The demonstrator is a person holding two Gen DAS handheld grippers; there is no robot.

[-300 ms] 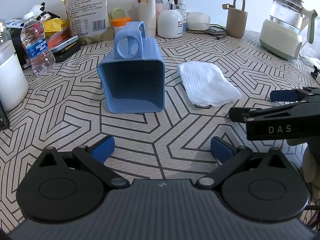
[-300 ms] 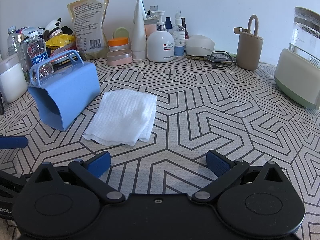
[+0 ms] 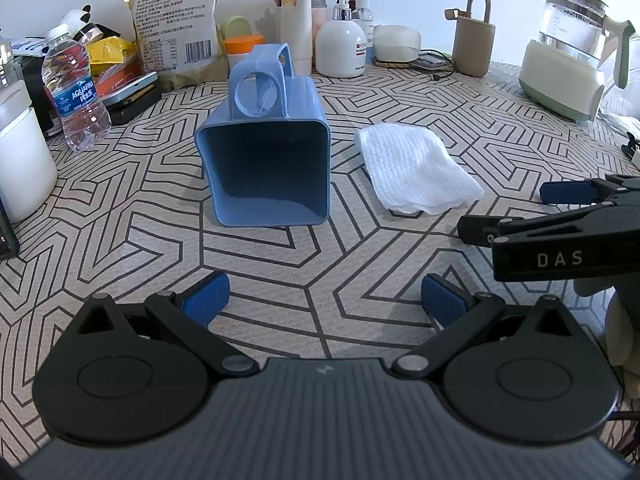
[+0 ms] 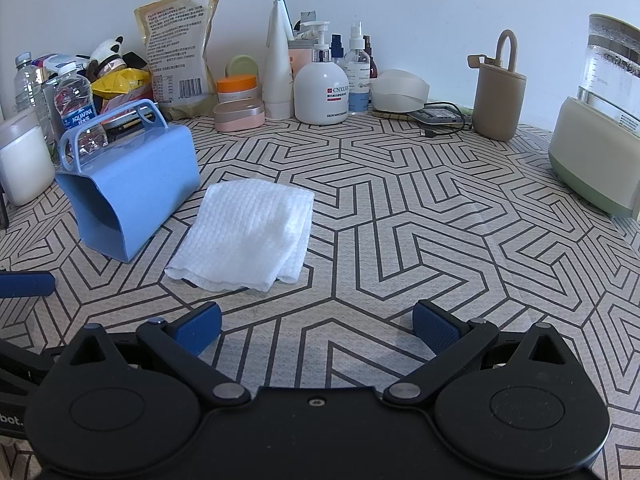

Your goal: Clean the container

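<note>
On the patterned table (image 4: pixel 400 208), a white tub (image 4: pixel 24 168) and a water bottle (image 3: pixel 76 92) are being seen at the far left edge. Next to the right, the blue container (image 3: pixel 268 168) is lying on its side, its open mouth being turned toward the left gripper (image 3: pixel 324 300) and its handle pointing up and back. The left gripper is being held with its jaws spread wide, nothing being gripped between the blue pads (image 3: pixel 206 296); it is being kept well apart from the container. Just beside the container, on its right, a folded white cloth (image 4: pixel 248 236) is lying flat, apart from the container wall. The right gripper (image 4: pixel 318 328) is being held short of the cloth, jaws likewise spread wide and empty. At the far right, a kettle (image 4: pixel 596 140) is standing upright.
</note>
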